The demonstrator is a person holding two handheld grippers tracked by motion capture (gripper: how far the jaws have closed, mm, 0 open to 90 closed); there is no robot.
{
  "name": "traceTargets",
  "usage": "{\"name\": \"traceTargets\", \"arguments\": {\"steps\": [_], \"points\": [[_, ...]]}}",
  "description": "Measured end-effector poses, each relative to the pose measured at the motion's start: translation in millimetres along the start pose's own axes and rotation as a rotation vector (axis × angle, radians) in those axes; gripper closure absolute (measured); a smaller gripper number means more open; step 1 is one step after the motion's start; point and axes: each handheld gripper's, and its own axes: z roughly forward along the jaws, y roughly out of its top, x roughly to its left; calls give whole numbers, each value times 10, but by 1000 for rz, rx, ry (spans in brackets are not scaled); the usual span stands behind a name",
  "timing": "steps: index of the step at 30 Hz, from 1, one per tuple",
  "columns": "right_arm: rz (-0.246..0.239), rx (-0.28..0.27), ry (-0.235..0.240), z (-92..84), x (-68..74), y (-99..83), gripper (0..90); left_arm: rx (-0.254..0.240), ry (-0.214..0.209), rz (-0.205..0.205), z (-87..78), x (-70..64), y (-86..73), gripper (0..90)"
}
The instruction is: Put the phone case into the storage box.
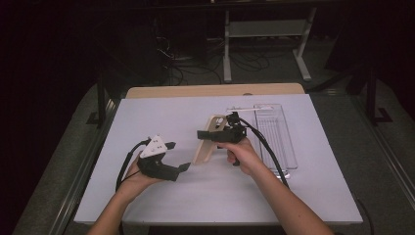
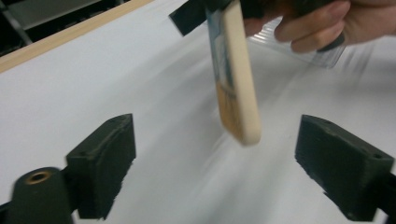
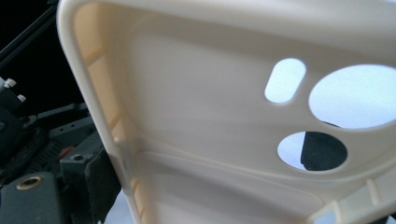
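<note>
Cream phone case, black left gripper with grey-white top plate, black right gripper, pale lilac-white tabletop with light wood edge, clear ribbed tray

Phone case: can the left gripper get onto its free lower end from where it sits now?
Probably yes. The left gripper is open, and the phone case, held by the right gripper, hangs just ahead of its jaws with only bare table between.
</note>
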Motion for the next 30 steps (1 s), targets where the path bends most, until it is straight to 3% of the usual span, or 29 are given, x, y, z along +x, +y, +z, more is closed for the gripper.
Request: {"name": "traceTargets", "arguments": {"steps": [5,7,11,16,20,27,30], "points": [[3,3,-3,-3,0,0,94,27,6,-13,-57,43,-169,39],[-9,-4,-3,1,-4,2,94,14,12,-26,-73,45,-230,24],[23,13,-7,-22,17,7,95,10,15,-55,-119,51,-344,0],[-10,-1,-21,-31,9,22,96,17,9,-49,-160,64,-478,0],[-22,-5,-40,-54,13,52,97,54,2,-44,-154,80,-517,0],[-30,-12,-67,-138,-16,142,97,59,-5,-29,-124,78,-532,0],[-23,-27,-67,-197,-17,210,98,44,-7,-52,-124,63,-511,0]]}}
